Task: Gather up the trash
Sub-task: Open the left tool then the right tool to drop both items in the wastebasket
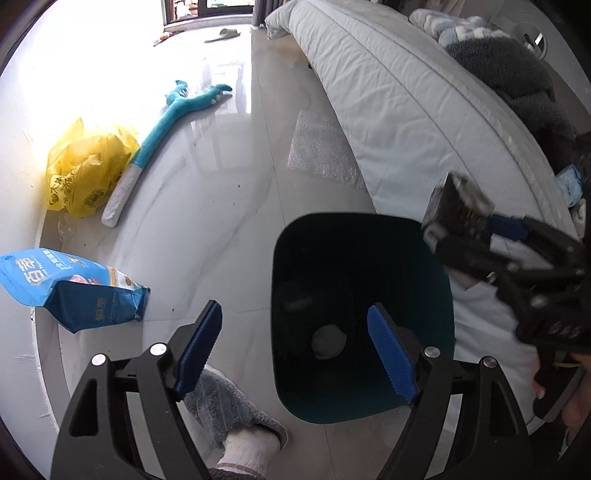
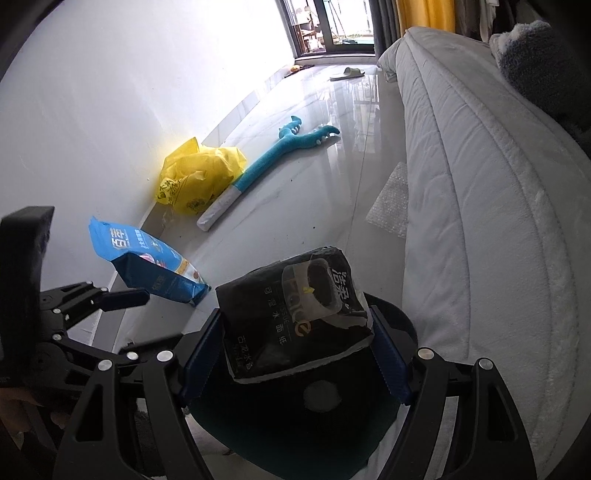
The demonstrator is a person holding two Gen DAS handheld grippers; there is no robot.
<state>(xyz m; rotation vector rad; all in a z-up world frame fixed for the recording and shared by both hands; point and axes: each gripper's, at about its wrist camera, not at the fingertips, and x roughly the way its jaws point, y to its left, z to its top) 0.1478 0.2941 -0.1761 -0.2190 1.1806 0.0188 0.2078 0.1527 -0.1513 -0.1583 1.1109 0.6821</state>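
A dark teal trash bin (image 1: 364,317) stands on the floor beside the bed, with a pale round object at its bottom. My left gripper (image 1: 295,350) is open and empty, its jaws straddling the bin's near rim. My right gripper (image 2: 295,347) is shut on a black tissue pack (image 2: 295,314) and holds it just above the bin (image 2: 295,424). In the left wrist view the right gripper (image 1: 458,218) shows at the bin's right rim with the pack (image 1: 456,206). A blue bag (image 1: 70,291), a yellow plastic bag (image 1: 88,170) and a bubble wrap sheet (image 1: 325,151) lie on the floor.
A white bed (image 1: 424,110) runs along the right. A teal plush toy (image 1: 166,129) lies by the wall. My slippered foot (image 1: 236,417) is left of the bin. A slipper (image 1: 225,34) lies near the far window.
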